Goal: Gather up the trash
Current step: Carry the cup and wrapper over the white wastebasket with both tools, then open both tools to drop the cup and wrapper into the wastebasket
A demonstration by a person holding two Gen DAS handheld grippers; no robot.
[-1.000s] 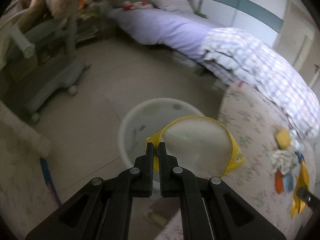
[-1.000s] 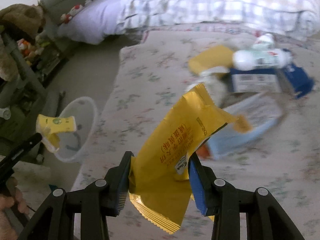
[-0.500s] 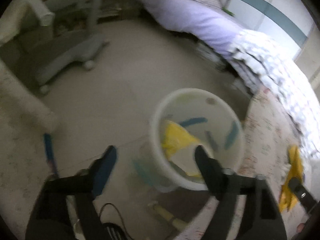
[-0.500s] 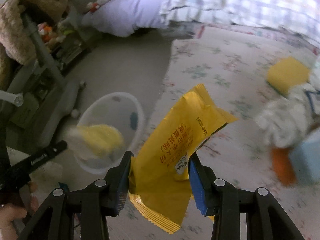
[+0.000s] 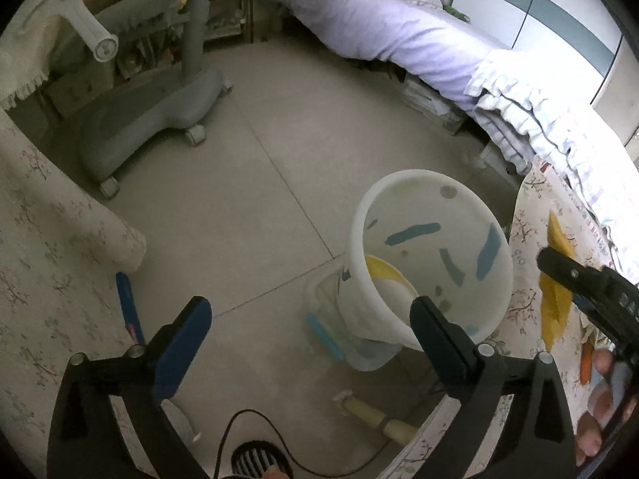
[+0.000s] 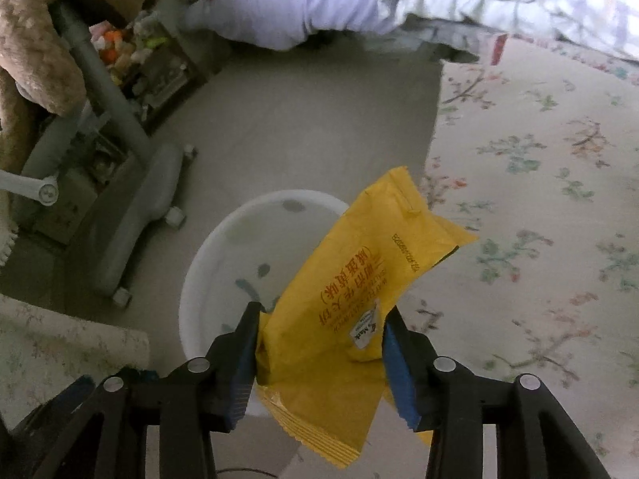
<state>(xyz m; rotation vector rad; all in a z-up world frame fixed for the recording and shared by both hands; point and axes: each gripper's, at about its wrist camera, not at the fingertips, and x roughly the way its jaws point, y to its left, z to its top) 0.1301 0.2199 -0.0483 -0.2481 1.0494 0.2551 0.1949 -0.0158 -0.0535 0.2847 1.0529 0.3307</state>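
A white trash bin (image 5: 433, 255) with blue marks stands on the floor beside the floral-covered surface. A yellow-rimmed lid piece (image 5: 385, 275) lies inside it. My left gripper (image 5: 311, 319) is open and empty, just above and in front of the bin. My right gripper (image 6: 319, 335) is shut on a yellow snack wrapper (image 6: 359, 279) and holds it above the bin (image 6: 223, 263). The right gripper and wrapper also show at the right edge of the left wrist view (image 5: 555, 291).
A grey wheeled chair base (image 5: 151, 119) stands on the tiled floor at the left. A bed with a lilac quilt (image 5: 383, 36) is behind. A floral-covered surface (image 6: 539, 199) lies to the right. A blue stick (image 5: 127, 307) and a cable lie near the bin.
My left gripper opened and dropped the yellow-rimmed lid into the bin. My right gripper carried the yellow wrapper left, from over the floral surface to above the bin.
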